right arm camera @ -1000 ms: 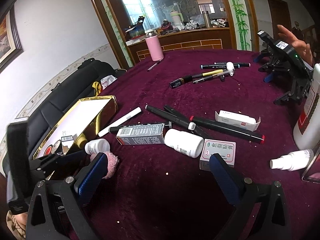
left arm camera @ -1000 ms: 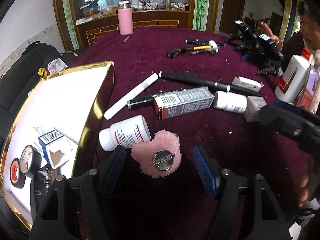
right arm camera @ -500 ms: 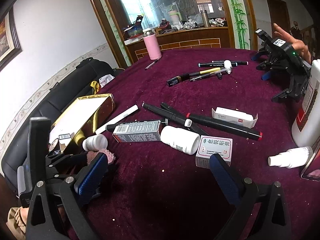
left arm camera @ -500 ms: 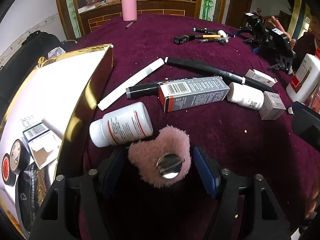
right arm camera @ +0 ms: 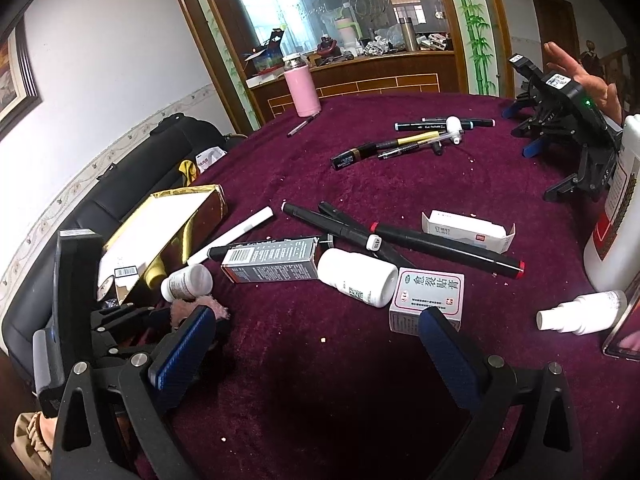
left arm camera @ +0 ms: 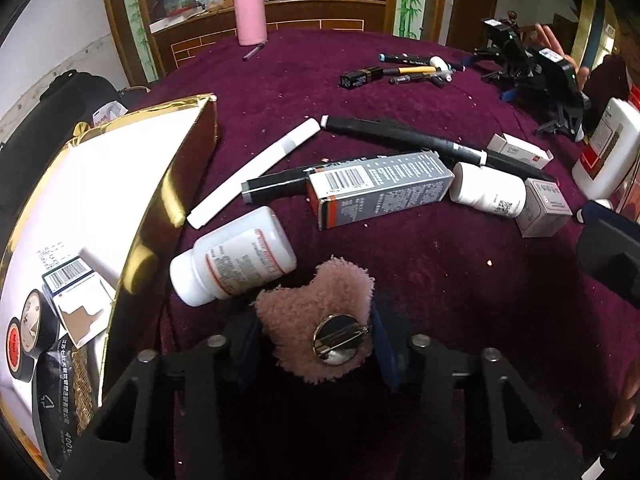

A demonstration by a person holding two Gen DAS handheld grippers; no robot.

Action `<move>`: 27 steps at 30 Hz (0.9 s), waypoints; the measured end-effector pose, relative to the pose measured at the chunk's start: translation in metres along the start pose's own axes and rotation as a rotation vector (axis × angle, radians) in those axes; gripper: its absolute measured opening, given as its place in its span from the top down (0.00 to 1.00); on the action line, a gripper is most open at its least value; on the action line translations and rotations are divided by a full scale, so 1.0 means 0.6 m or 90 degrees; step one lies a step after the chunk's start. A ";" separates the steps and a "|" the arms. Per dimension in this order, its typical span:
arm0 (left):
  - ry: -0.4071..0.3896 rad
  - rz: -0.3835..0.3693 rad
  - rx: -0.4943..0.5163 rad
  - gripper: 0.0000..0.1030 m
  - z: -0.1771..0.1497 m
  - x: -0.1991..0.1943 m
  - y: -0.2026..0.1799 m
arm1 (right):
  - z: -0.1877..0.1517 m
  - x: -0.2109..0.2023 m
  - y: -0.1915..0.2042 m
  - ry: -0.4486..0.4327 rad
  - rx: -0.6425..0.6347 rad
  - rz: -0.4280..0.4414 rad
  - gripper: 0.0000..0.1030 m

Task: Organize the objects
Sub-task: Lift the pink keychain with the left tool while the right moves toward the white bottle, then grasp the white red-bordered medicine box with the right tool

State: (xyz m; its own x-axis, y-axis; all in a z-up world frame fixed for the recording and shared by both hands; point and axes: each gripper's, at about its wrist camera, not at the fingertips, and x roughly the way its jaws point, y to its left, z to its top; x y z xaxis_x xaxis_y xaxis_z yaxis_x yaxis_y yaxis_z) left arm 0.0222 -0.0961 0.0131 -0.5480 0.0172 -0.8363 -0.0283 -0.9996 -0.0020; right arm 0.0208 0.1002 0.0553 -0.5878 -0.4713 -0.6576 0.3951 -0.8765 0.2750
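My left gripper [left arm camera: 316,332] has just been closing, its fingers now clamping the pink fuzzy brooch [left arm camera: 320,320] beside the white bottle [left arm camera: 234,256] on the worktop [left arm camera: 440,280]; right gripper [right arm camera: 312,344] fingers spread, empty.

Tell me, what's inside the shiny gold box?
Inside the gold box, its near end holds two tape rolls, a small barcoded carton and a dark packet. Anything under them is hidden.

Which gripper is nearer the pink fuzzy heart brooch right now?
Left. The left gripper has just closed its jaws on the pink fuzzy heart brooch. The right gripper hangs open over bare tablecloth, the brooch just beyond its left finger.
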 end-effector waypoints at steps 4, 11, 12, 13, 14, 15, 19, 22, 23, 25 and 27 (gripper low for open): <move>-0.008 -0.015 -0.011 0.62 -0.001 -0.006 0.006 | 0.000 0.004 -0.002 0.008 -0.002 -0.003 0.00; -0.029 -0.050 -0.008 0.63 -0.002 -0.030 0.004 | 0.014 0.018 -0.015 0.025 -0.017 -0.001 0.00; -0.030 -0.056 -0.008 0.63 -0.002 -0.032 0.003 | 0.020 0.025 -0.021 0.036 -0.022 0.001 0.02; -0.030 -0.059 -0.008 0.63 -0.002 -0.032 0.001 | 0.024 0.031 -0.023 0.047 -0.029 0.000 0.05; -0.029 -0.062 -0.006 0.63 -0.002 -0.033 -0.001 | 0.030 0.039 -0.025 0.063 -0.043 0.000 0.06; -0.028 -0.065 -0.006 0.63 -0.002 -0.032 -0.003 | 0.035 0.045 -0.026 0.071 -0.054 0.000 0.11; -0.022 -0.071 -0.012 0.63 -0.005 -0.025 -0.003 | 0.057 0.060 -0.031 0.104 -0.100 0.000 0.18; -0.019 -0.072 -0.017 0.63 -0.010 -0.023 -0.001 | 0.076 0.049 -0.051 0.098 -0.087 0.008 0.19; -0.019 -0.072 -0.017 0.63 -0.010 -0.023 -0.001 | 0.080 0.046 -0.058 0.098 -0.086 0.002 0.19; -0.018 -0.075 -0.018 0.63 -0.011 -0.021 -0.001 | 0.088 0.039 -0.073 0.097 -0.086 -0.011 0.19; -0.017 -0.078 -0.018 0.63 -0.011 -0.020 -0.002 | 0.091 0.037 -0.080 0.111 -0.102 -0.014 0.19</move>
State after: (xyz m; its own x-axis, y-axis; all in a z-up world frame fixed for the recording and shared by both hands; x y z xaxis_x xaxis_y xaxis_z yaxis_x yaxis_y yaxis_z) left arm 0.0340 -0.0951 0.0196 -0.5645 0.1391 -0.8137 -0.0729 -0.9902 -0.1187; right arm -0.0500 0.1267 0.0658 -0.4721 -0.4156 -0.7774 0.4986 -0.8532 0.1533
